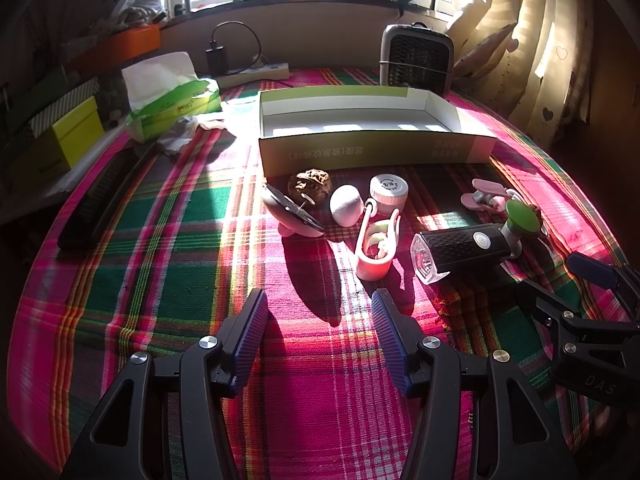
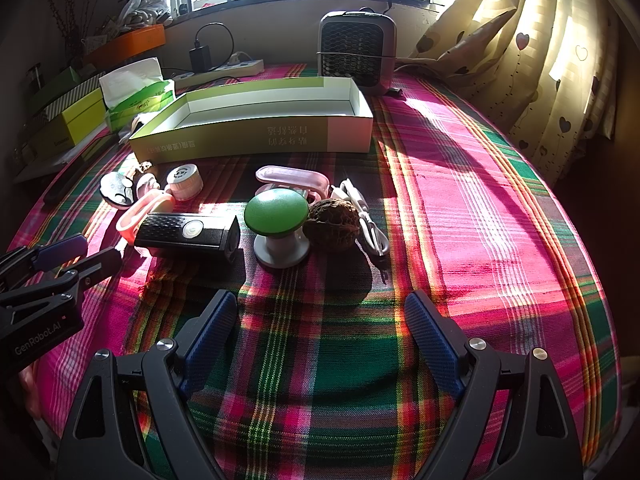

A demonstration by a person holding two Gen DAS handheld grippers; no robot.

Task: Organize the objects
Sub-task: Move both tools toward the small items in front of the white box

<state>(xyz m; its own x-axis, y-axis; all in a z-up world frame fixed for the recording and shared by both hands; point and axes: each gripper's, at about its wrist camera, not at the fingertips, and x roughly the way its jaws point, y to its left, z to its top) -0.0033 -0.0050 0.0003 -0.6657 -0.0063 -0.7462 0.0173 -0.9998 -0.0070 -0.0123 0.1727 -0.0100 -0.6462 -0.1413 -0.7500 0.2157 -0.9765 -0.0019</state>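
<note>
The left gripper [image 1: 320, 300] hangs with its jaws spread and nothing between them, tilted down over the plaid cloth [image 1: 160, 240] that covers the bench. The right gripper [image 2: 320, 312] stands just as wide and just as empty over the same cloth.

Just ahead of them the loose things lie in a cluster: a black lamp [image 2: 188, 234] on its side, a green-capped knob [image 2: 278, 210] upright on a grey foot, a dark walnut [image 2: 332, 224] touching it, and a white cable [image 2: 366, 216] just beside the walnut. Behind these lies a pink clip [image 2: 292, 178]. Further left are a pink loop-shaped holder [image 1: 376, 248], a small white jar [image 1: 388, 192] with its lid on, a white egg-shaped piece [image 1: 346, 204], a second walnut [image 1: 310, 186] and a round pink-backed piece [image 1: 292, 212].

Beyond the cluster sits the long green box [image 2: 240, 140], open at the top, its white inside holding nothing. A tissue pack [image 1: 172, 96] lies to its left, a small heater [image 2: 358, 46] behind it.
</note>
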